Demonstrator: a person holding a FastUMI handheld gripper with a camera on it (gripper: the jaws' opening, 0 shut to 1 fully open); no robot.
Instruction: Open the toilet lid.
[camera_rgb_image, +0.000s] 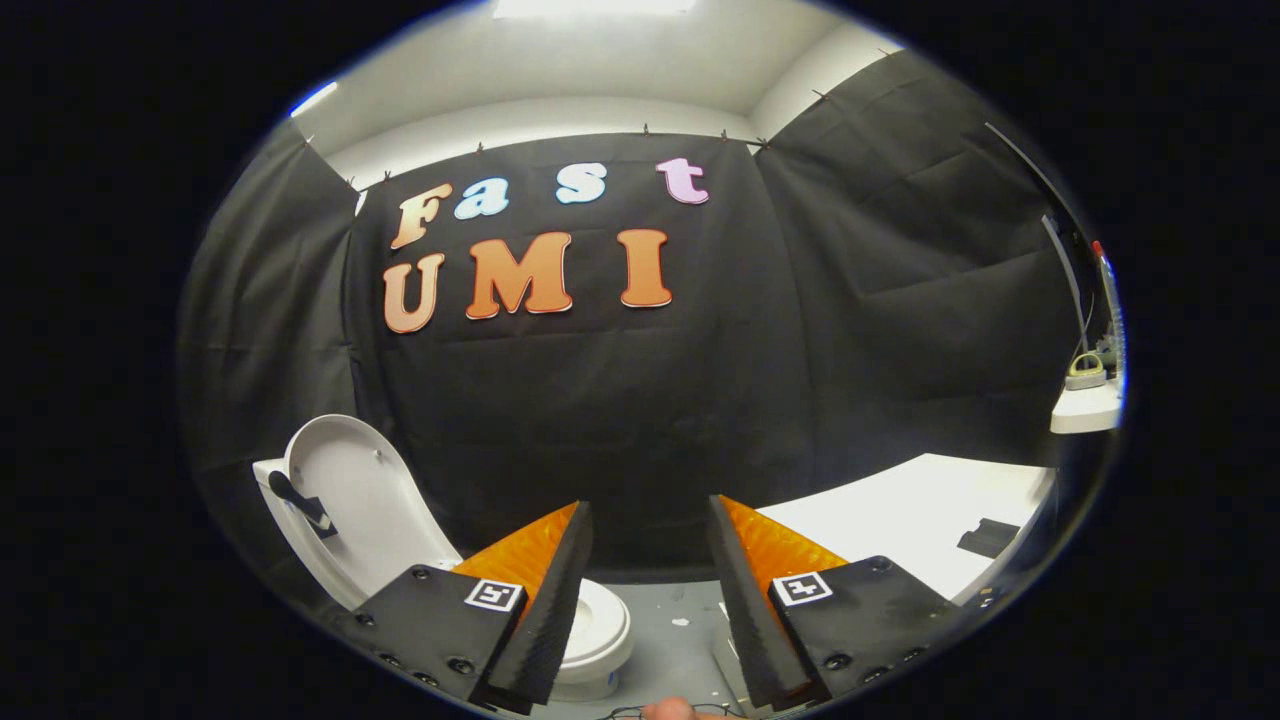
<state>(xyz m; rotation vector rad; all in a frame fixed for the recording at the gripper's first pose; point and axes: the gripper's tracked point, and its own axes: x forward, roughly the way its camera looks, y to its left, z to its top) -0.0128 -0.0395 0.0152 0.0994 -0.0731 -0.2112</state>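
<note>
While you hold the gripper (648, 520) up over the floor, its two fingers stand well apart, released, nothing between them but grey floor and black cloth. Count: one toilet (590, 630), one toilet lid (360, 510), one white table (900, 510), one white shelf (1085, 408), two orange-and-black fingers (545, 590), two square markers, one on each finger base.

Toilet sits left of and below the left finger, on the floor close to the black cloth wall. Lid is already up: white, oval, glossy, tilted back past upright so you see its inner face. It leans on the white tank (272, 480) behind it. A small black piece (300, 500) sticks to the lid's left side; cannot tell what it is. The bowl rim shows just beyond the left finger's inner edge, partly hidden by that finger; white, rounded.

Floor (680, 640) is grey, with a few pale specks between the fingers. The table lies right of the right finger, with a flat dark object (990, 538) near its right edge. The shelf is higher up and further right, with a small greenish item (1086, 372) on it, too small to identify. Black cloth covers the walls on three sides, pinned along the top; above it, a white wall and ceiling with a bright light panel (595, 8). A fingertip (670, 710) shows low down between the finger bases.
</note>
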